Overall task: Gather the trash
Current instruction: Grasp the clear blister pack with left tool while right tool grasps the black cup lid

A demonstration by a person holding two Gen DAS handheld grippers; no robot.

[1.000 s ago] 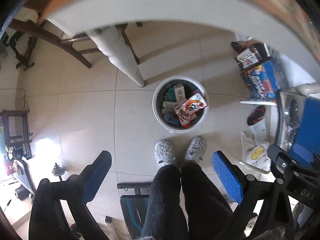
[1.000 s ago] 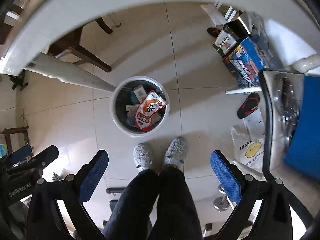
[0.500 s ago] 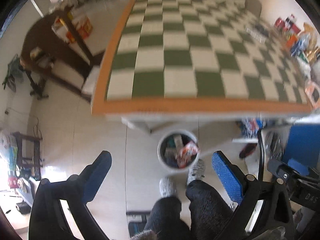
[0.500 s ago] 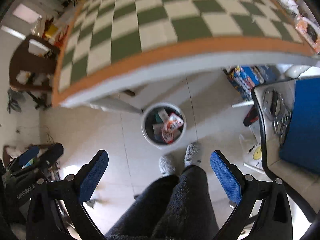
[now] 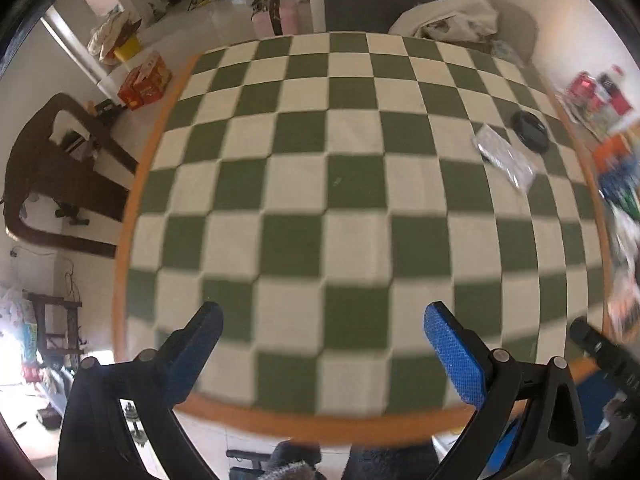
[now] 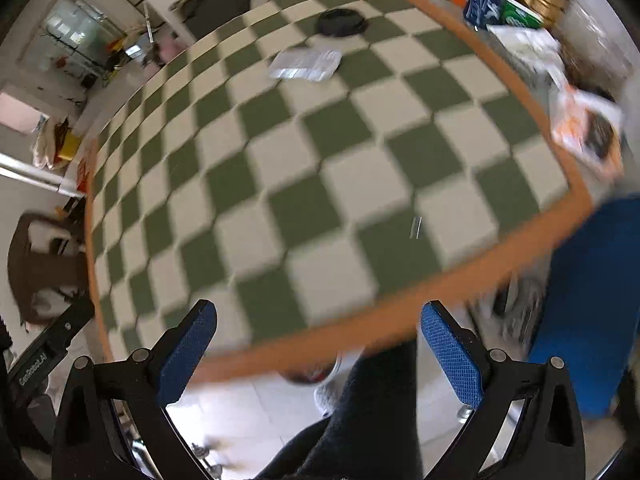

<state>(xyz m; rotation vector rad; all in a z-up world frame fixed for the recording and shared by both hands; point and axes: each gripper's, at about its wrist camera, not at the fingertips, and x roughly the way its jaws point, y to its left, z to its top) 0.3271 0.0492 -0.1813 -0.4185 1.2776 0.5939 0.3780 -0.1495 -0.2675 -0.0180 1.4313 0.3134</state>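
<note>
Left wrist view showed the left gripper [image 5: 320,344] and right gripper [image 6: 316,340] with jaws released, empty. The clear wrapper [image 5: 505,157] lay near the counter [image 5: 280,426] far-right corner — a thin, flat, slippery film, likely to slide from a pinch.

Motion blur smears the packages [image 5: 620,184] along the table's [image 5: 132,184] right edge beyond reading.

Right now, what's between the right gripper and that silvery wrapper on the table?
Only bare checkered tablecloth lies between the right gripper and the silvery wrapper, seen in the right wrist view.
</note>
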